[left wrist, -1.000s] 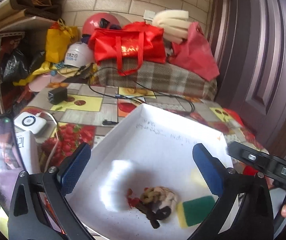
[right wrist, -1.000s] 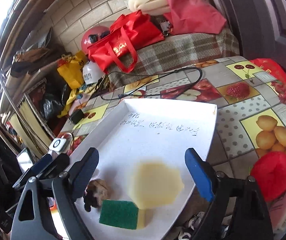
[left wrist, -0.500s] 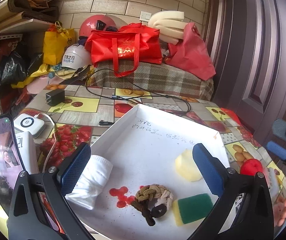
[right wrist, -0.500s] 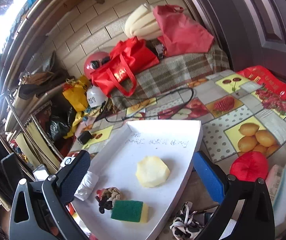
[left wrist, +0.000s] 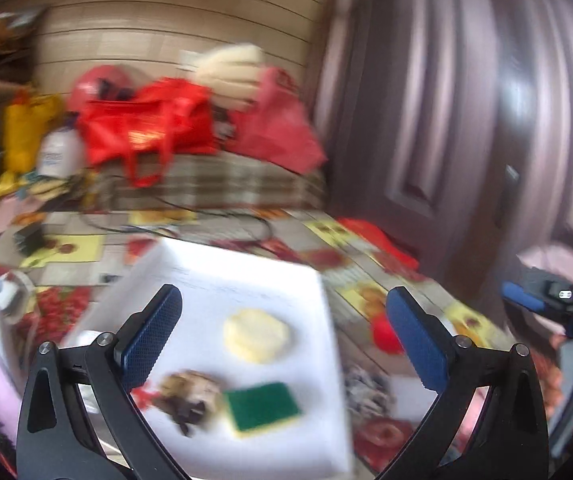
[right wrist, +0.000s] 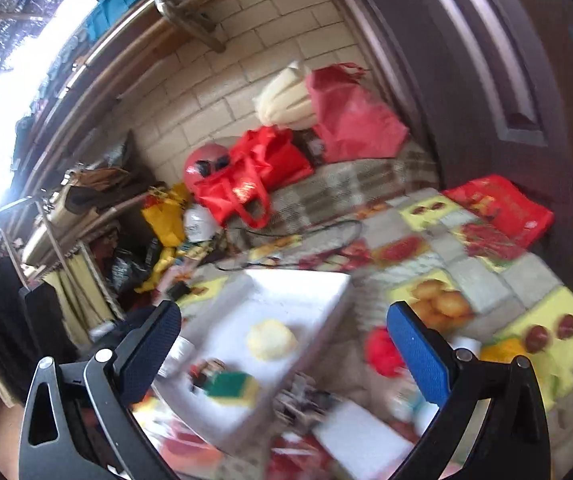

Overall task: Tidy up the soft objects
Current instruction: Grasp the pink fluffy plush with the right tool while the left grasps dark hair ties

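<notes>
A white tray point(left wrist: 246, 280) lies on the fruit-print tablecloth. In it are a pale yellow round sponge point(left wrist: 255, 335), a green and yellow scouring sponge point(left wrist: 261, 408), a brown braided knot point(left wrist: 190, 394) and a white roll point(right wrist: 178, 354) at its left edge. A red soft ball point(left wrist: 384, 334) and a black-and-white fabric piece point(left wrist: 366, 388) lie right of the tray. My left gripper point(left wrist: 282, 340) is open and empty above the tray. My right gripper point(right wrist: 282, 348) is open and empty, high above the tray's right side; it shows at the right in the left wrist view point(left wrist: 542, 300). Both views are blurred.
Red bags point(right wrist: 258, 176), a helmet point(right wrist: 206, 164) and a checked cushion point(right wrist: 346, 188) line the back. A dark door point(left wrist: 466, 120) stands at the right. A red packet point(right wrist: 498, 204) and white foam pieces point(right wrist: 358, 436) lie on the cloth. Shelves point(right wrist: 78, 216) stand at the left.
Both grippers have risen and swung to the right, so the tray looks smaller and further left. Both stay open and empty. The objects in the tray have not moved.
</notes>
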`<state>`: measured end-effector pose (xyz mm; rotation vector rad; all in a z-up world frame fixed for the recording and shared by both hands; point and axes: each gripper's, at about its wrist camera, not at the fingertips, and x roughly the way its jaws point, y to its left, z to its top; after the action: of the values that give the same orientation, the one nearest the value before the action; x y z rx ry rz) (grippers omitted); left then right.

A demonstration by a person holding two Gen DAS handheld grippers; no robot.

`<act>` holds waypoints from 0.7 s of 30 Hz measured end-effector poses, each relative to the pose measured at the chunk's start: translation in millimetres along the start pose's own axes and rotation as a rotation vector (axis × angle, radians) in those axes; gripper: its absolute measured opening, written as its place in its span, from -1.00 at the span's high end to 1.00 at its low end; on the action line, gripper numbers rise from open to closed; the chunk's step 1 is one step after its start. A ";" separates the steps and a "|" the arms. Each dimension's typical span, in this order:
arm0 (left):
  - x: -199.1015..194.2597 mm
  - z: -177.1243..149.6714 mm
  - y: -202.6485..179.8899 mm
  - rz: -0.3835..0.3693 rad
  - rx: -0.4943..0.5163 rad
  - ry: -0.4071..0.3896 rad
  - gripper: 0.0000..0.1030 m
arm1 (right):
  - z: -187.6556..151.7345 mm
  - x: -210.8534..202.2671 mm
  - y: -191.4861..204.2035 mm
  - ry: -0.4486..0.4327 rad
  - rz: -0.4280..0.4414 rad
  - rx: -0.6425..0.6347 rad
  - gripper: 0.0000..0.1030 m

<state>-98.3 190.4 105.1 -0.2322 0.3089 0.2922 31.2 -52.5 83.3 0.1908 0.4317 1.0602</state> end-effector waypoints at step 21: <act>39.6 -101.5 -146.5 -0.335 0.335 0.535 -0.87 | -79.5 11.6 -49.6 0.448 -0.209 -0.239 -0.76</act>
<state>-42.7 36.5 24.2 -0.0238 0.8290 -0.1620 41.5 -70.5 -8.8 -0.3065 0.7054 0.9358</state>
